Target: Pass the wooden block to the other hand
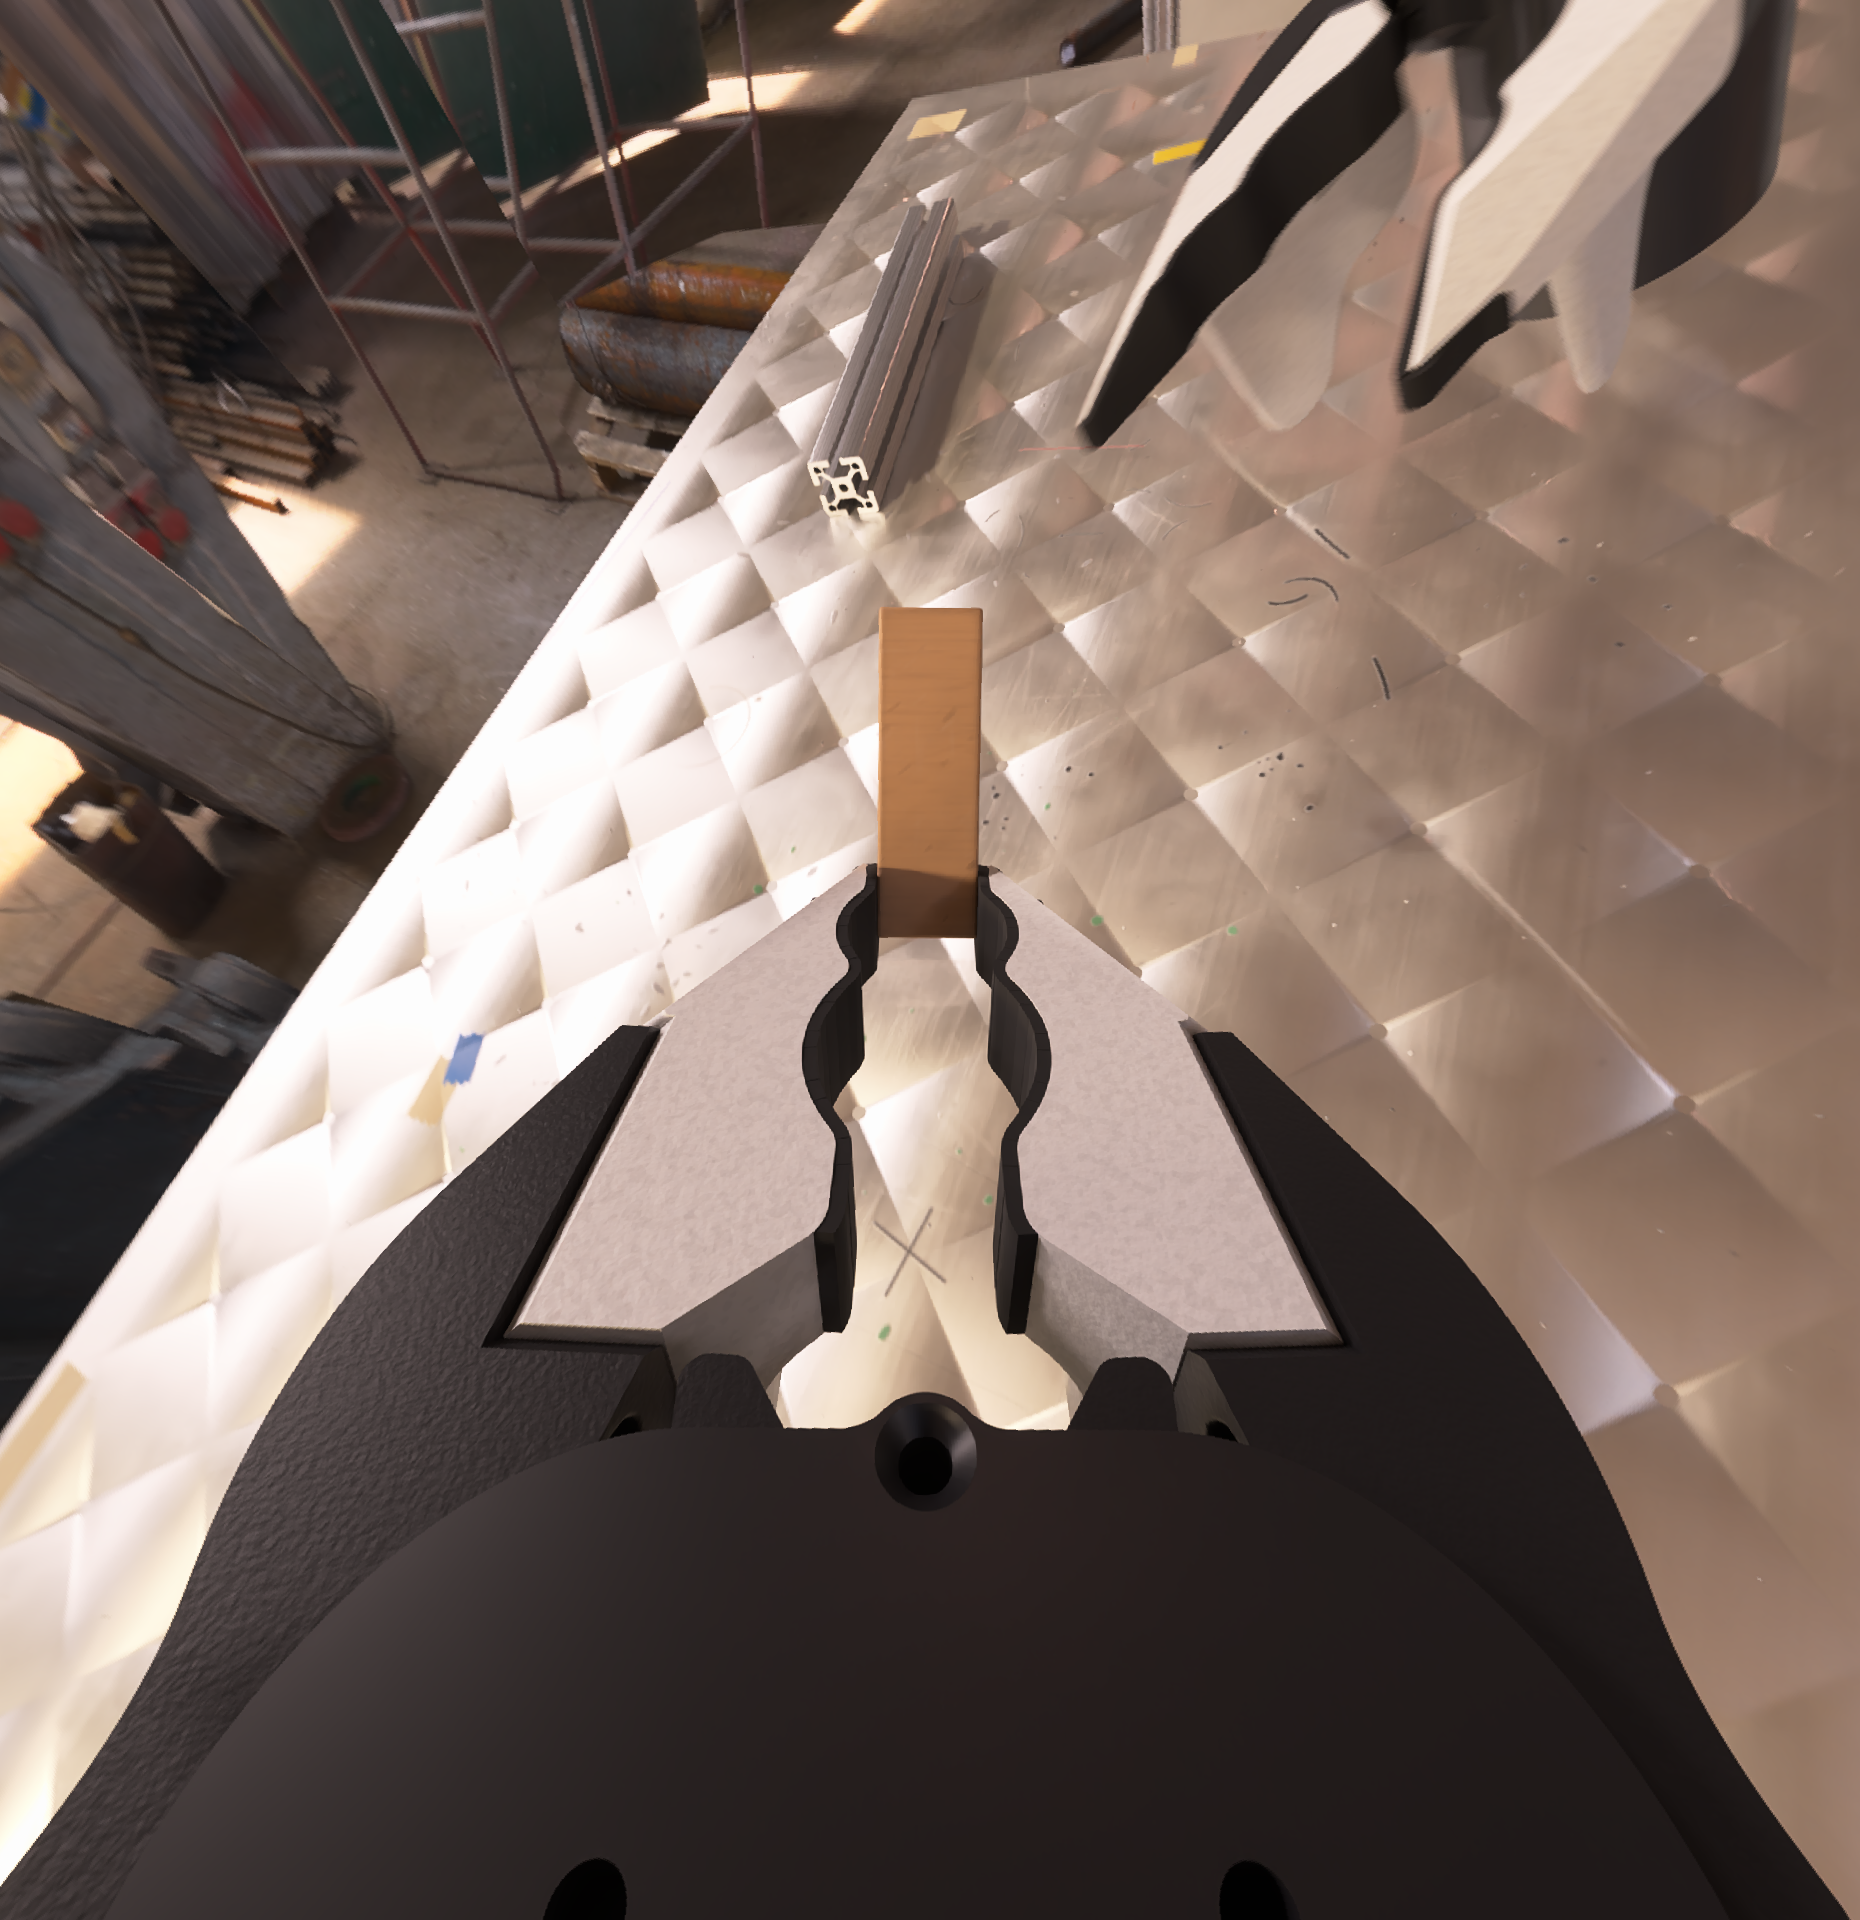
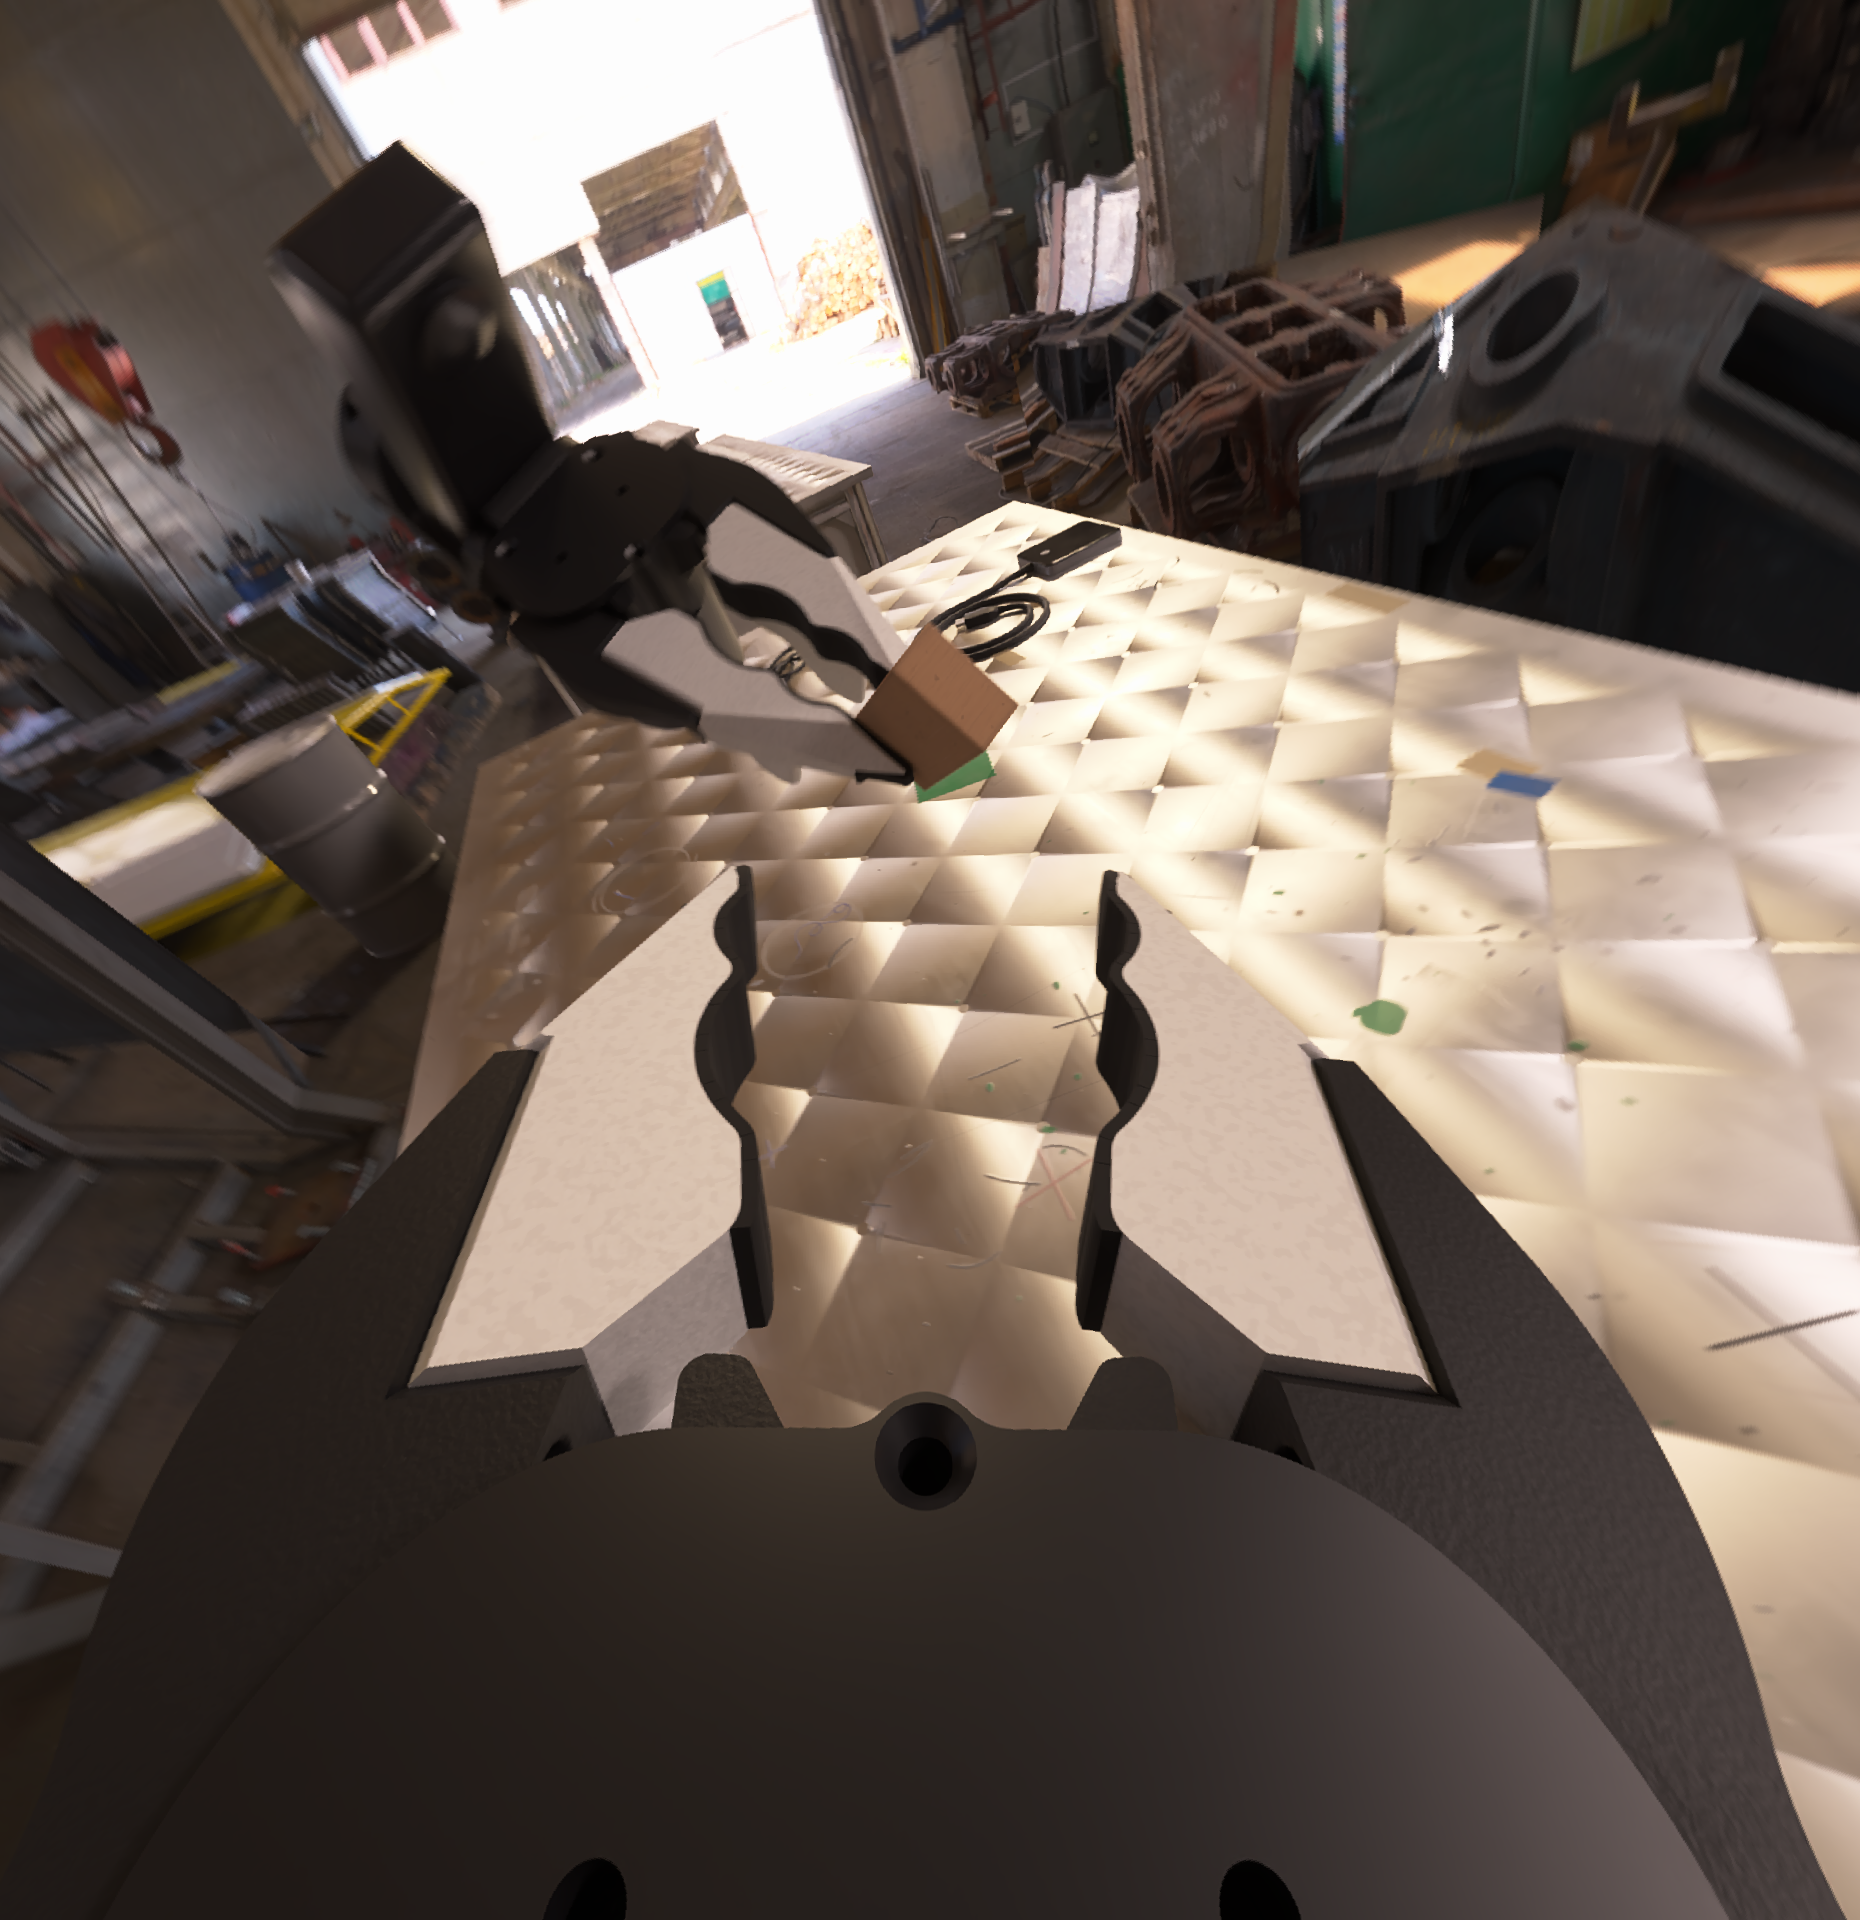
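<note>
The wooden block (image 1: 928, 748) is a tan rectangular bar. My left gripper (image 1: 928, 896) is shut on its near end and holds it above the metal table (image 1: 1425, 831), the block sticking out past the fingertips. In the right wrist view the same block (image 2: 938, 709) shows at the tip of the left gripper (image 2: 884, 743), up and to the left. My right gripper (image 2: 924, 902) is open and empty, above the table and well short of the block. It also shows in the left wrist view (image 1: 1258, 405) at the upper right, jaws apart.
An aluminium extrusion bar (image 1: 890, 364) lies on the table beyond the block. A black power adapter with coiled cable (image 2: 1019, 603) lies at the far end. Tape scraps (image 2: 1518, 779) and a green patch (image 2: 957, 777) mark the surface. The table's edge (image 1: 490, 790) drops off to the left.
</note>
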You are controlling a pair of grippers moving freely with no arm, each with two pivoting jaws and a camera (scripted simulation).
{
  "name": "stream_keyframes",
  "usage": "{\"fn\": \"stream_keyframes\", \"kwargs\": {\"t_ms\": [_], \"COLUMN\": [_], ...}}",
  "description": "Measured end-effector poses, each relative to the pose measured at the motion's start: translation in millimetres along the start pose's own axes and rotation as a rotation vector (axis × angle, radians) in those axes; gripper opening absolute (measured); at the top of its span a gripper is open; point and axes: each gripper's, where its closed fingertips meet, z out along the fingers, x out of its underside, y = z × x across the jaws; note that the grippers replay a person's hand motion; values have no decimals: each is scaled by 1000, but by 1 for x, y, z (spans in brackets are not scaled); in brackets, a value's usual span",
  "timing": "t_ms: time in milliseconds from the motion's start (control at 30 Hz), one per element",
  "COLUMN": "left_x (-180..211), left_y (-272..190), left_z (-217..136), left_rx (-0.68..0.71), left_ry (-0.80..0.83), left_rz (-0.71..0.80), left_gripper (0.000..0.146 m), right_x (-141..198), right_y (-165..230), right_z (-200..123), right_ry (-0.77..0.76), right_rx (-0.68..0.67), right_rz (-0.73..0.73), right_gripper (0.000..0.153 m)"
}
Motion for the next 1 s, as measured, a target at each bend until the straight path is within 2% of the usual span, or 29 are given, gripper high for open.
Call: {"fn": "stream_keyframes", "kwargs": {"t_ms": [67,167,267,433,567,767,833,1000], "left_x": [-7,-14,-12,-9,-11,-15,-15,-17], "left_y": [-13,-31,-40,-42,-40,-35,-34,-35], "left_z": [9,23,35,44,43,42,42,46], "left_rx": [-12,5,-5,-51,-72,-119,-131,-125], "left_ry": [5,4,38,71,62,45,46,36], "left_rz": [50,84,131,176,177,166,163,96], "left_gripper": [17,17,17,17,17,17,17,17], "right_x": [4,3,10,22,25,18,15,12], "right_y": [-4,-7,-14,-21,-22,-18,-16,-21], "right_z": [6,13,20,28,33,40,40,36], "right_ry": [0,-55,-55,-28,-29,-108,-132,-153], "right_rx": [0,-28,-15,9,4,-40,-45,24], "right_rz": [90,239,346,421,440,464,454,381], "right_gripper": [77,84,84,84,71,52,38,36]}}
